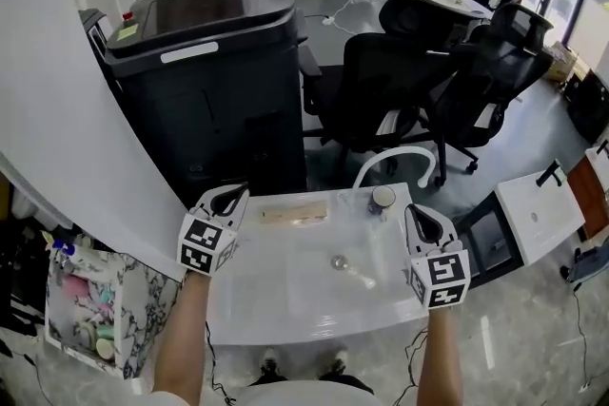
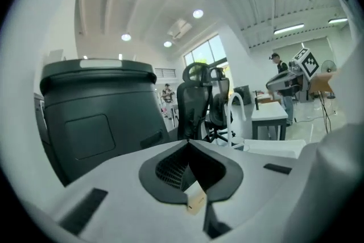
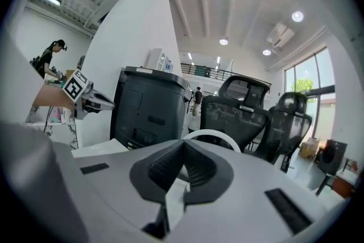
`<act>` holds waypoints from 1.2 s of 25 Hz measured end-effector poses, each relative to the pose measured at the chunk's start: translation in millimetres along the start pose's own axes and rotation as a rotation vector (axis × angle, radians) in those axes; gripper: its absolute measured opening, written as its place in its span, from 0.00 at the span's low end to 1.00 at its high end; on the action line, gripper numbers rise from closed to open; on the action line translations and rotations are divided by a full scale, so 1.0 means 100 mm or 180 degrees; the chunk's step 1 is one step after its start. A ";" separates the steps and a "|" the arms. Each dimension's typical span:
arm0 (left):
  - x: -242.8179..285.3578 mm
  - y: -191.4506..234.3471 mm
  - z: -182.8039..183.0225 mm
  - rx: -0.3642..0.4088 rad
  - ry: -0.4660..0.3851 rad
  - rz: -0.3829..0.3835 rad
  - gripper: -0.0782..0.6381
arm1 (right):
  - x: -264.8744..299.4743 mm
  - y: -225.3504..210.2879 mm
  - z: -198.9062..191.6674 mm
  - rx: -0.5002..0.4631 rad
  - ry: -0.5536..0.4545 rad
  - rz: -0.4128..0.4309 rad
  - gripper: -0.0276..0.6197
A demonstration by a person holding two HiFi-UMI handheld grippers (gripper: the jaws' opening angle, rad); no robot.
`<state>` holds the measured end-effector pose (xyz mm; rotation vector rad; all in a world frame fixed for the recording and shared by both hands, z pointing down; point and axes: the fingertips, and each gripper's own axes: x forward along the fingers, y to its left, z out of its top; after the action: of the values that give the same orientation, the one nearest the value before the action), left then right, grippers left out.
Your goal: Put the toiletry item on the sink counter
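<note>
Left tool (image 1: 233, 194) has its jaws pressed together at the tips, with nothing gripped between the pads; only a small beige tab shows in the slot behind them, seen in its own view. Right tool (image 1: 416, 211) is likewise closed, jaws meeting at the tips and empty. Both hover over the white tabletop (image 1: 285, 295), one at each side of it, each carrying a cube with black-and-white square markers, the left cube (image 1: 207, 244) and the right cube (image 1: 440, 279). The toiletry item (image 1: 293, 213), a flat tan oblong, lies on the tabletop near its far edge, just right of the left tool and apart from both; any print on it is too small to read. A small round container (image 1: 383, 198) stands beside the base of the white arched faucet (image 1: 395, 159), and the drain (image 1: 339, 261) sits near the middle. Behind stands a black copier (image 1: 205, 62) with a white label strip (image 1: 188, 53) and a yellow sticker (image 1: 127, 30), neither legible, and black office chairs (image 1: 400, 71).
</note>
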<state>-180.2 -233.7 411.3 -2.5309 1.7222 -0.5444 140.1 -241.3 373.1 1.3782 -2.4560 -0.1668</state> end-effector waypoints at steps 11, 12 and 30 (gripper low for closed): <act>-0.88 0.03 0.52 0.0058 -0.0375 0.0420 0.12 | -0.17 0.23 0.43 -0.0193 -0.0226 0.0162 0.04; -0.94 0.03 0.54 0.0069 -0.0389 0.0445 0.12 | -0.19 0.25 0.46 -0.0197 -0.0240 0.0179 0.04; -1.46 0.07 0.74 0.0148 -0.0584 0.0656 0.12 | -0.29 0.50 0.66 -0.0217 -0.0450 0.0310 0.04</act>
<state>-211.2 -116.7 301.0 -2.2558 1.8484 -0.3247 91.3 -193.8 317.2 1.2552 -2.6000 -0.3327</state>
